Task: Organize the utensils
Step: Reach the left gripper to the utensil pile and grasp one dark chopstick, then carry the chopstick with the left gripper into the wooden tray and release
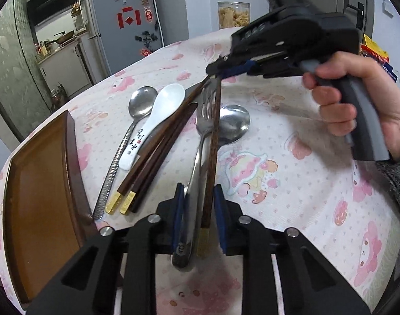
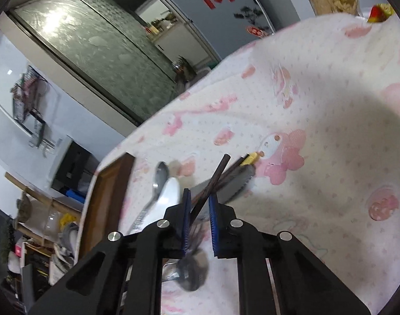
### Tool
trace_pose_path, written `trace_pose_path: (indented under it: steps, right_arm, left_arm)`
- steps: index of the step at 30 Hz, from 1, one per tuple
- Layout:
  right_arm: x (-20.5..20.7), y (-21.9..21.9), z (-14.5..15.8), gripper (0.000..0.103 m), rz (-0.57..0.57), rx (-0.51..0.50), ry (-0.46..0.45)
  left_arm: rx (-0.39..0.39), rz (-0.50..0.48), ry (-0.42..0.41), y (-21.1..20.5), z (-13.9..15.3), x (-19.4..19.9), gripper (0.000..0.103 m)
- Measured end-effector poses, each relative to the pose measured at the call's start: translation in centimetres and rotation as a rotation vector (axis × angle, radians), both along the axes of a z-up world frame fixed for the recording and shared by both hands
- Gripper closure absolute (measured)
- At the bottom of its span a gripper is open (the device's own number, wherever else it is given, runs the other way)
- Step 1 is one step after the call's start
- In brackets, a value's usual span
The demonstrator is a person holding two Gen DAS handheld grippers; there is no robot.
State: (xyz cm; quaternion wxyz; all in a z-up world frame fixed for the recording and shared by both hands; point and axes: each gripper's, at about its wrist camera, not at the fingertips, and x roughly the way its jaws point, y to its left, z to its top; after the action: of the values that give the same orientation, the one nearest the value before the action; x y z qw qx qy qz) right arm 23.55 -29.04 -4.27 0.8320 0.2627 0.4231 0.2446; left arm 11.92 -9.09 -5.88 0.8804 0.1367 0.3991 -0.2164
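In the left wrist view my left gripper has its blue pads against a steel fork's handle and the gold-capped end of a dark wooden chopstick, which lie side by side between them. My right gripper, held by a hand, pinches the thin tips of that chopstick and of a second chopstick. In the right wrist view the right gripper shows two crossed chopsticks between its pads. A large steel spoon lies beside the fork.
A brown wooden tray sits at the table's left edge. Between it and the fork lie a textured-handle steel spoon, a white ceramic spoon and more chopsticks. A food jar stands at the back. Pink cartoon cloth covers the table.
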Motion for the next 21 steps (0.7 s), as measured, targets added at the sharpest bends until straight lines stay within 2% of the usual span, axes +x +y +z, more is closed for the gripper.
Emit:
trace_pose_path:
  steps: [5, 6, 7, 12, 16, 21]
  right_arm:
    - [-1.3, -0.7, 1.7, 0.093, 0.024, 0.086, -0.019]
    - [-1.7, -0.7, 2.1, 0.094, 0.027, 0.083, -0.026]
    - [-1.9, -0.7, 2.5, 0.094, 0.025, 0.076, -0.032]
    - [-2.4, 0.0, 4.5, 0.094, 0.029, 0.086, -0.049]
    - [-1.9, 4.0, 7.4, 0.094, 0.087, 0.094, -0.086]
    - [0.7, 12.0, 9.1, 0.094, 0.194, 0.093, -0.096]
  left_arm:
    - [-0.026, -0.023, -0.001, -0.5, 0.3, -0.1, 0.076]
    - [-0.031, -0.033, -0.002, -0.7, 0.4, -0.1, 0.082]
    - [-0.030, -0.034, -0.004, -0.8, 0.5, -0.2, 0.092]
    - [-0.046, -0.032, -0.029, -0.3, 2.4, -1.2, 0.093]
    - [-0.029, 0.011, -0.071, 2.2, 4.7, -1.7, 0.093]
    - [-0.010, 0.154, -0.085, 9.1, 6.1, -0.6, 0.092]
